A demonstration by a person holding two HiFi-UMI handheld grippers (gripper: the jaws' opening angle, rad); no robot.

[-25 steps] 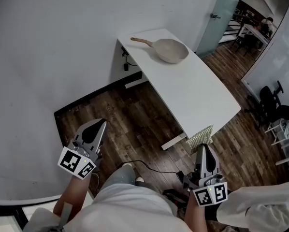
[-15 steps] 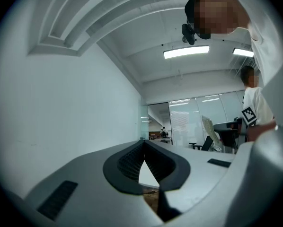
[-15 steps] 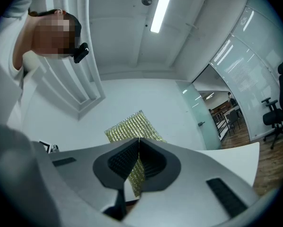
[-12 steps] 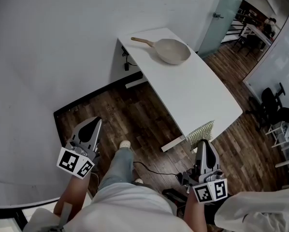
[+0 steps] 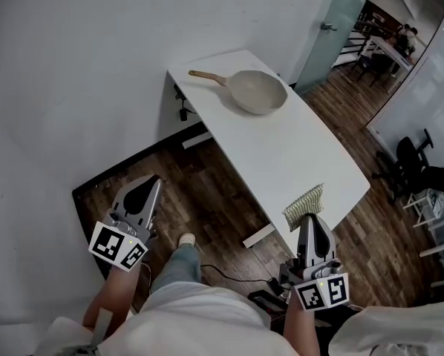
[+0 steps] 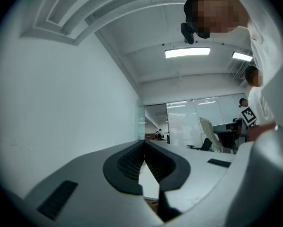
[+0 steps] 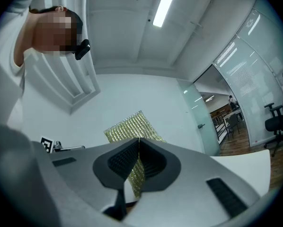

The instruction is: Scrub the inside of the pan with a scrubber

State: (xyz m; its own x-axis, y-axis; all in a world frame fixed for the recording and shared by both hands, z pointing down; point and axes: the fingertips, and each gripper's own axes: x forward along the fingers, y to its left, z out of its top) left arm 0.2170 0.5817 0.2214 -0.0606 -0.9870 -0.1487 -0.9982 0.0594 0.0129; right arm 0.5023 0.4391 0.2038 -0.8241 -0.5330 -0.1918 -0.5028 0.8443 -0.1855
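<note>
Approach to the table, head view. The pan [image 5: 258, 91] is seen at 1 o'clock on the far end of the white table [image 5: 304, 154], with its handle toward 10 o'clock, well apart from both tools. The scrubber [image 5: 304, 203] is clamped upright in the right gripper [image 5: 309, 218], probably so that its mesh leads on arrival. The left gripper [image 5: 153, 182], at 8 o'clock, is closed on nothing, probably kept free for the handle. Compared with a second earlier, the table edge is seen nearer the scrubber.

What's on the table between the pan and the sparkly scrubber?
Nothing: in the head view only bare white table stretches from the scrubber, held in the right gripper, to the pan.
</note>
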